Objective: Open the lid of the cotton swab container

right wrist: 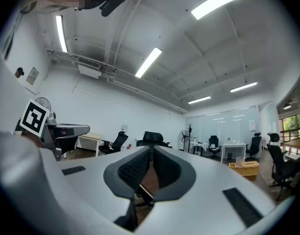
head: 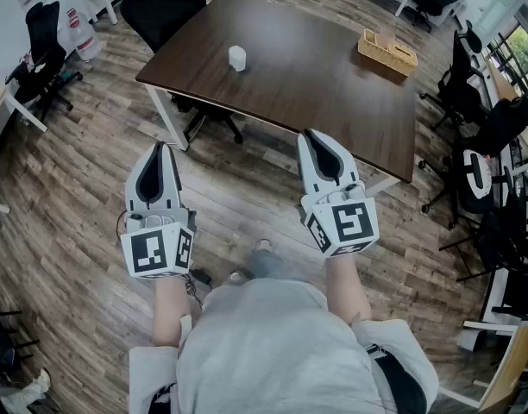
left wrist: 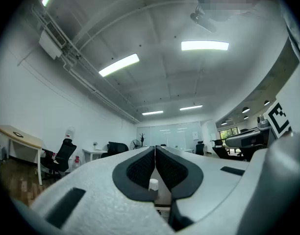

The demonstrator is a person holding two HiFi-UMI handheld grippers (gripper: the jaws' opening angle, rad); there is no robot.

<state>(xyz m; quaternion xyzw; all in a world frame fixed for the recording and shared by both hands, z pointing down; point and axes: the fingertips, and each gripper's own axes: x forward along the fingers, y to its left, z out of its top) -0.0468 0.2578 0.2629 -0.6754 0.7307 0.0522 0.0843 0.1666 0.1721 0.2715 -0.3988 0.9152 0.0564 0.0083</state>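
You are holding the left claw (head: 159,149) and the right claw (head: 310,136) out over the floor (head: 247,188), short of the surface (head: 333,93). Both claws are sitting pressed together with nothing between them, probably just being carried in. The container (head: 237,58) is standing upright on the surface, out of reach and well apart from the basket (head: 387,52). Its lid is looking shut.

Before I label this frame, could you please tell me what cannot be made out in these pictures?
- Cotton swab container: too small in the head view to show its lid's state. In the left gripper view, the shut left gripper hides all but a sliver of it.
- Basket: its contents are too small to make out in the head view.
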